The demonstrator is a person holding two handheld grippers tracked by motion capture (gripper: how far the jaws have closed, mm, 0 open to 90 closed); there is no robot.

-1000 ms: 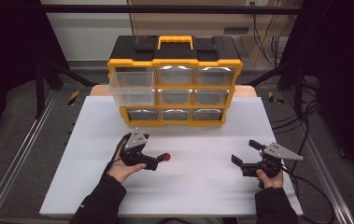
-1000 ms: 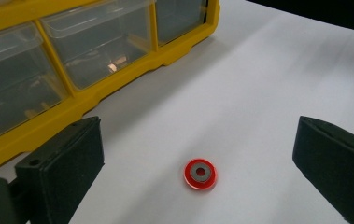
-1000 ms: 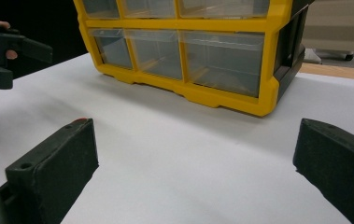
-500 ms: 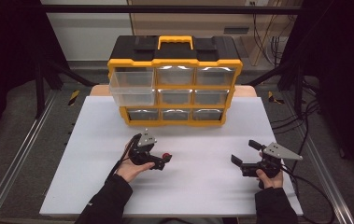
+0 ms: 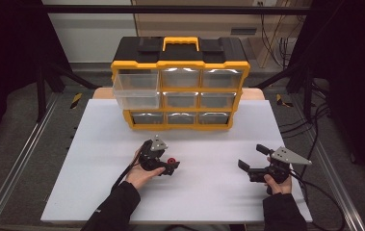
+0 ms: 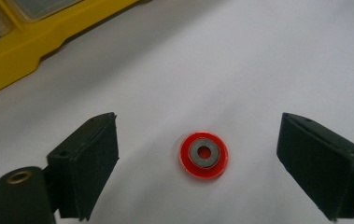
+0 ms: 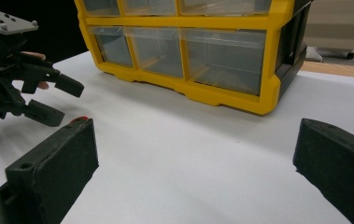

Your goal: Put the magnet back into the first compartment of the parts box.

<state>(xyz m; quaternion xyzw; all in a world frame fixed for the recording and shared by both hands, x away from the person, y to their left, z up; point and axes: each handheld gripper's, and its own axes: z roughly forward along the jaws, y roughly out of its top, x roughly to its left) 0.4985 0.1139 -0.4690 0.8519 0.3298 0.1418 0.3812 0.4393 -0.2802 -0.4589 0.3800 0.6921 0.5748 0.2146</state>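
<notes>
Red washer [image 6: 203, 154]: flat on table, betw. wide-open jaws of left gripper [image 6: 212, 163]. Pre-grasp; next likely close. Right gripper [image 5: 251, 164]: open, idle.

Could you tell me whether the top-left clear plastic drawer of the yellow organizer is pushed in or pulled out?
Pulled out: the top-left clear plastic drawer sticks forward past the yellow organizer's frame, while its neighbours sit flush.

Washer [image 6: 203, 155] on table [image 5: 98, 144], before drawer cabinet [image 5: 180, 86]
</notes>
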